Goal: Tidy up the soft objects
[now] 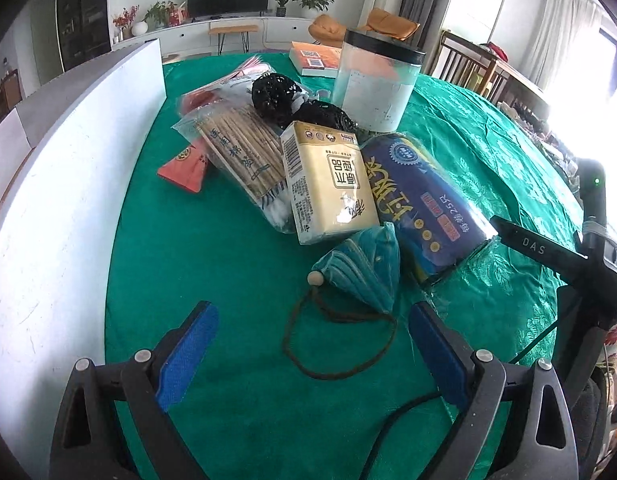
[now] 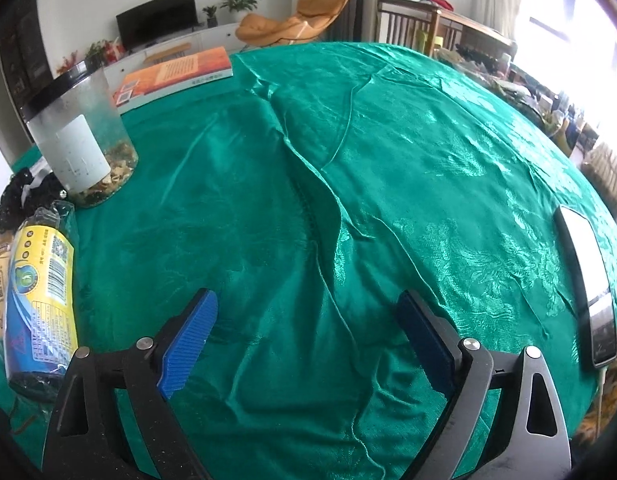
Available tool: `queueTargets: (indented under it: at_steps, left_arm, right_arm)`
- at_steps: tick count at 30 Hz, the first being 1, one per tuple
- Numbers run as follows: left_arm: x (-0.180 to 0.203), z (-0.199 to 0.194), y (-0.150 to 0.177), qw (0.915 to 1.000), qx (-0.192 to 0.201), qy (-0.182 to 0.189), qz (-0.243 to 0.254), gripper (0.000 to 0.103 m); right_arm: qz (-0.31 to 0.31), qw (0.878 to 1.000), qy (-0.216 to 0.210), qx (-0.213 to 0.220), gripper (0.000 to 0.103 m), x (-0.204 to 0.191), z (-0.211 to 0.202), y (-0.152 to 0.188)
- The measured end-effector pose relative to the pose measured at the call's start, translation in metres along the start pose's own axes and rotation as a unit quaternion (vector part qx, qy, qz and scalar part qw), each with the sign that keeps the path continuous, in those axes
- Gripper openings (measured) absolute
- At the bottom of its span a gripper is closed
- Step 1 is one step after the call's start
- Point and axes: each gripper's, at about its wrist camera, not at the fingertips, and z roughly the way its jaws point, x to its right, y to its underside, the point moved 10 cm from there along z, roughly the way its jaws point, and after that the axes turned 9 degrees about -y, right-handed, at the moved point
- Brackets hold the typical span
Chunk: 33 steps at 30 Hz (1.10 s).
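Observation:
In the left wrist view a small teal fabric pouch [image 1: 362,270] with a brown cord and wooden bead lies on the green tablecloth [image 1: 236,264], just ahead of my open, empty left gripper [image 1: 313,320]. Behind it lie a yellow tissue pack [image 1: 328,182], a blue roll pack [image 1: 424,200], a bag of cotton swabs [image 1: 244,156] and black mesh scrubbers [image 1: 276,94]. My right gripper [image 2: 306,308] is open and empty over bare cloth; the blue roll pack [image 2: 42,292] lies to its left.
A white box wall [image 1: 68,184] stands along the left. A clear jar with a black lid [image 1: 376,84] [image 2: 82,132] and an orange book [image 2: 176,72] sit further back. A phone [image 2: 588,284] lies at the right. The right gripper's body [image 1: 548,248] shows at the right edge.

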Motion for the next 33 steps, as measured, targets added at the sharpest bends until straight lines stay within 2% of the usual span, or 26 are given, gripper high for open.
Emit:
queueTargets:
  at_steps: [13,33]
  left_arm:
    - [0.0,-0.007,0.004,0.9999,0.01,-0.004,-0.005,0.096]
    - [-0.003,-0.005,0.009,0.9999,0.003,-0.014,-0.005,0.096]
  right_arm:
    - [-0.002,1.0,0.002,0.001,0.093,-0.001,-0.002,0.004]
    - [-0.002,1.0,0.002,0.001,0.093,0.001,0.001,0.001]
